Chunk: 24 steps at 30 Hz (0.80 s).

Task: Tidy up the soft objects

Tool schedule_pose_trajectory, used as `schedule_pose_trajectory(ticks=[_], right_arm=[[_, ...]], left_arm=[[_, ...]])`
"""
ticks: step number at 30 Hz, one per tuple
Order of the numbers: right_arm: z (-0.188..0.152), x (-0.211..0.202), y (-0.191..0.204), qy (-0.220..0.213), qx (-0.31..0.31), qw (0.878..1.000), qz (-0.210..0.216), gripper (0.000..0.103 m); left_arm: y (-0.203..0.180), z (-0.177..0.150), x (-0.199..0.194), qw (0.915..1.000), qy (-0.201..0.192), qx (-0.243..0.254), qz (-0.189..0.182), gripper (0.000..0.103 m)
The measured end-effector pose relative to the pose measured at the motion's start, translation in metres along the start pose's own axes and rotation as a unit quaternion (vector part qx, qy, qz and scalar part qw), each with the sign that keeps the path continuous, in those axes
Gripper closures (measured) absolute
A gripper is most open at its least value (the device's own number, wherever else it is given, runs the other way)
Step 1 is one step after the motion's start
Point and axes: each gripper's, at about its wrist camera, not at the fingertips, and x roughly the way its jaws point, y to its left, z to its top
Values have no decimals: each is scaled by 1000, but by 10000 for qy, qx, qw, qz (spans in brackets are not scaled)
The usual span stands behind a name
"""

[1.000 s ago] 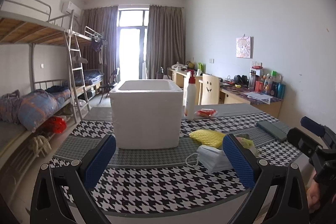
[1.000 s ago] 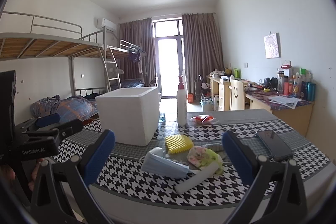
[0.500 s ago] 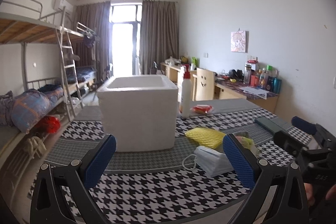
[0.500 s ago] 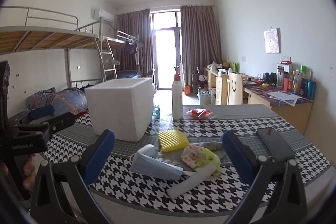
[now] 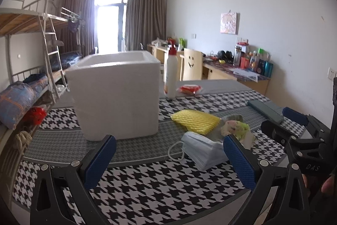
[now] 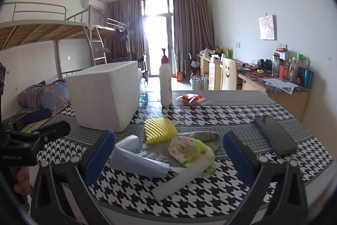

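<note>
A pile of soft things lies on the houndstooth tablecloth (image 5: 147, 189): a yellow ribbed sponge (image 5: 194, 120) (image 6: 160, 127), a stack of blue face masks (image 5: 203, 148) (image 6: 137, 158), a floral green cloth (image 5: 236, 129) (image 6: 189, 150), a grey cloth (image 6: 205, 137) and a white foam strip (image 6: 181, 179). A white foam box (image 5: 115, 96) (image 6: 104, 96) stands open-topped to their left. My left gripper (image 5: 168, 161) is open and empty, in front of the box and masks. My right gripper (image 6: 168, 155) is open and empty, just before the pile.
A white pump bottle (image 5: 171, 75) (image 6: 165, 82) and a red packet (image 5: 189, 89) (image 6: 189, 98) stand behind the pile. A dark phone (image 6: 274, 135) (image 5: 265, 110) lies at the right. Bunk beds (image 5: 27, 69) are left, desks (image 6: 273, 85) along the right wall.
Both grippers have moved closer to the table and a little left; the pile and box now look larger. Jaws stay open.
</note>
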Motion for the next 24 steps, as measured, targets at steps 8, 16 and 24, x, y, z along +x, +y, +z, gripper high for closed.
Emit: schedule_pose_trajectory(ticks=[8,16,24], right_arm=[[-2,13,-7,236,44,9996,-130,0],[-9,22,-18,444,193,9985,-268,0],[-14,35,-28,714,354,9963,-321,0]], left_arm=[[-11,-4,21,9990,301,240,-246,1],[-20,-6,48,9961,684,338,-437,1],[-32,-14,71,9894,1117,635,-670,10]])
